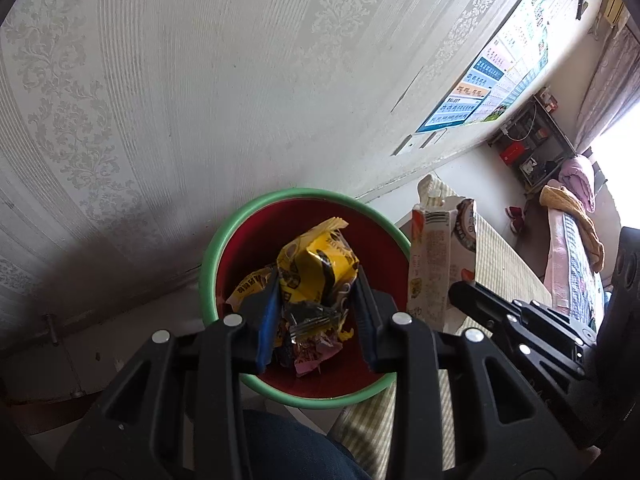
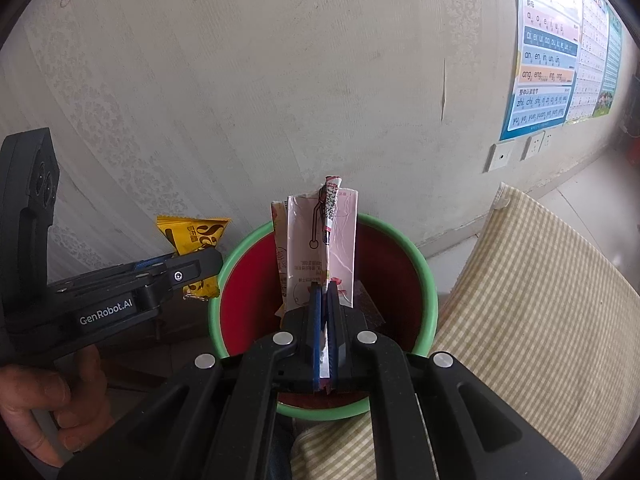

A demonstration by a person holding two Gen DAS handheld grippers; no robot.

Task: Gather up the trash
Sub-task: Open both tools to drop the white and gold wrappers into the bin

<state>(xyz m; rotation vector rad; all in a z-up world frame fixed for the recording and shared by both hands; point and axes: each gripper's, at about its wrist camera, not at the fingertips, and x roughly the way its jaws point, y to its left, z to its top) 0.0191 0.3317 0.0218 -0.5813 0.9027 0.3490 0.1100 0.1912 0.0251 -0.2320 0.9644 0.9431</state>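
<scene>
- Left gripper (image 1: 316, 312): jaws partly closed on a crumpled yellow snack wrapper (image 1: 318, 270), which bulges up between them directly over the mouth of the bin (image 1: 224, 236).
- Right gripper (image 2: 325, 316): jaws pressed almost together on a flattened pink drink carton (image 2: 316, 240), which stands upright from the jaws above the same bin (image 2: 428, 280).
- Bin: green rim, red inside, on the floor against the patterned wall (image 1: 180, 80), just beside a checked cushion (image 2: 532, 292); other wrappers (image 1: 316, 350) already lie in the bottom.
- Step in hand, as judged: dropping both pieces. Both loads hang inside the rim's outline, so opening the jaws wide should suffice; the tall carton may tip against the rim, so lowering it first, or releasing it nearer the centre, seems safer.
- The crumpled wrapper may cling to a pad; a slight shake after opening would likely free it.
- Pose: both grippers point steeply downward into the bin, side by side and near each other; a person's hand (image 2: 44, 404) grips the left handle.
</scene>
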